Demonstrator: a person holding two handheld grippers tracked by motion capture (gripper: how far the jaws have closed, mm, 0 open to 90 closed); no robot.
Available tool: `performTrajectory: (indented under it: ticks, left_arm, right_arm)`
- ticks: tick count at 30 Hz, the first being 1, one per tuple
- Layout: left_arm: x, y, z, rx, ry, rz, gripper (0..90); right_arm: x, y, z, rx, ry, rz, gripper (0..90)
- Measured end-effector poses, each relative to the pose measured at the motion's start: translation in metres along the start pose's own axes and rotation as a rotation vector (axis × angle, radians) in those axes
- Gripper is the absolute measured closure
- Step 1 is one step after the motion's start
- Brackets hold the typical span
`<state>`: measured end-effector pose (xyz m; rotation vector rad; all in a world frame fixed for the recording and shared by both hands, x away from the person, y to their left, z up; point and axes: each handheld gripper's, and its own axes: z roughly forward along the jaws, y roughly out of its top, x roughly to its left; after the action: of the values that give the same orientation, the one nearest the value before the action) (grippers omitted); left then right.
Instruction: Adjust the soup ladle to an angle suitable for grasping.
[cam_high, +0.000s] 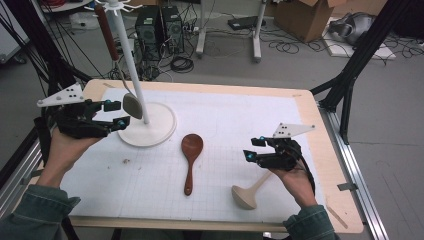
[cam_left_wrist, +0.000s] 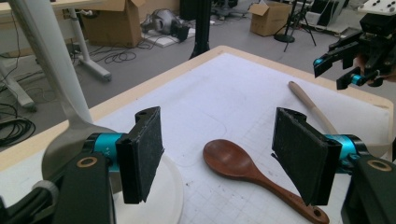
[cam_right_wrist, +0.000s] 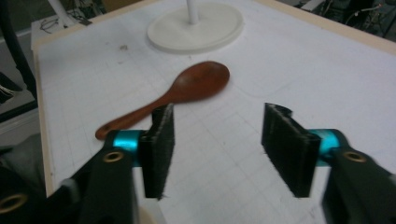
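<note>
Currently on record, item by item:
Left gripper (cam_high: 114, 114): raised at the table's left, just beside the stand; jaws parted, nothing between the pads.
Right gripper (cam_high: 253, 148): low at the table's right; jaws parted, pads bare.
Brown spoon (cam_high: 190, 154): flat on the white mat (cam_high: 240, 120), mid-table, bowl toward the stand, between the two grippers and touched by neither.
Pale spoon (cam_high: 248, 192): on the mat near the front edge, handle running under the right hand (cam_high: 296, 181).
Stand (cam_high: 148, 131): white round base, upright pole.
Ladle (cam_high: 131, 104): hangs from the stand, bowl close to the left gripper's jaws.
</note>
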<state>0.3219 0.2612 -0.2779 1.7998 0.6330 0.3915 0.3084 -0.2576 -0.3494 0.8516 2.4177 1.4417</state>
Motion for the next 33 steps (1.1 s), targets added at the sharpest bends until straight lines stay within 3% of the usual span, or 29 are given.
performTrajectory:
  ticks: [5,14,24,33]
  left_arm:
    - [-0.006,-0.013,0.005,0.006,-0.013,0.008,32.6]
    - [-0.009,-0.04,0.011,0.033,-0.004,0.001,32.3]
    - [-0.01,-0.06,0.018,0.039,-0.005,-0.018,32.3]
    - [-0.014,-0.07,0.02,0.034,0.0,-0.014,32.3]
  right_arm:
    - [-0.008,-0.02,-0.008,0.033,-0.018,0.05,64.5]
    - [-0.02,-0.056,-0.023,0.109,-0.101,0.107,89.4]
    - [-0.037,-0.088,-0.034,0.164,-0.193,0.19,89.5]
    - [-0.052,-0.113,-0.031,0.2,-0.265,0.264,89.6]
